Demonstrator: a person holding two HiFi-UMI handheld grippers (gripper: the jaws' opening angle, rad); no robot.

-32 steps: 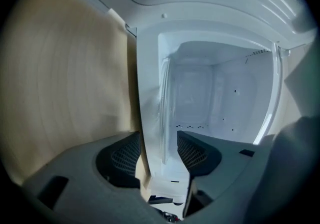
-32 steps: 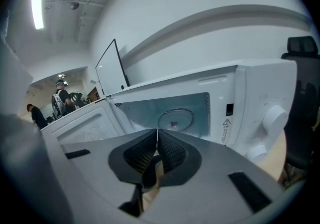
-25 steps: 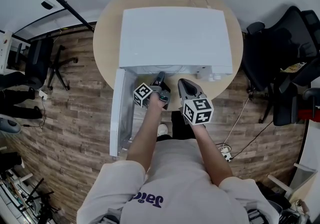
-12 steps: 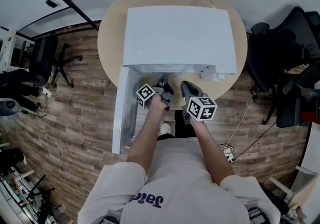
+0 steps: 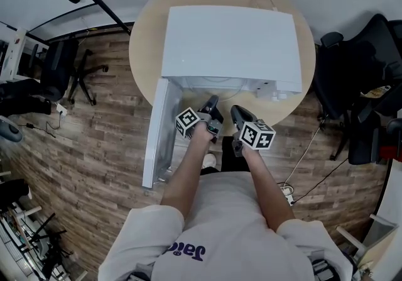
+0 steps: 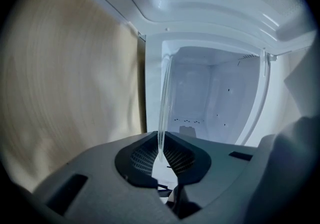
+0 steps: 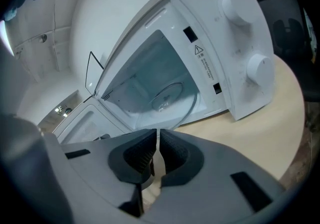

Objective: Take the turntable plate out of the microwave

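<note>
Microwave (image 5: 229,44) top mostly hides turntable plate (image 6: 162,102).

The white microwave (image 5: 229,41) sits on a round table (image 5: 146,53), its door (image 5: 158,138) swung open. My left gripper (image 5: 212,105) and right gripper (image 5: 239,113) point side by side at its open front. The left jaws have just been closing. From up here I can't see on what.

Head view: overhead, steeply down on microwave (image 5: 229,41). Both gripper views: close, facing its open front.

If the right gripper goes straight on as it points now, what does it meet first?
Ahead of the shut right gripper, probably the round clear glass turntable plate at the mouth of the open white microwave; depth is unclear.
</note>
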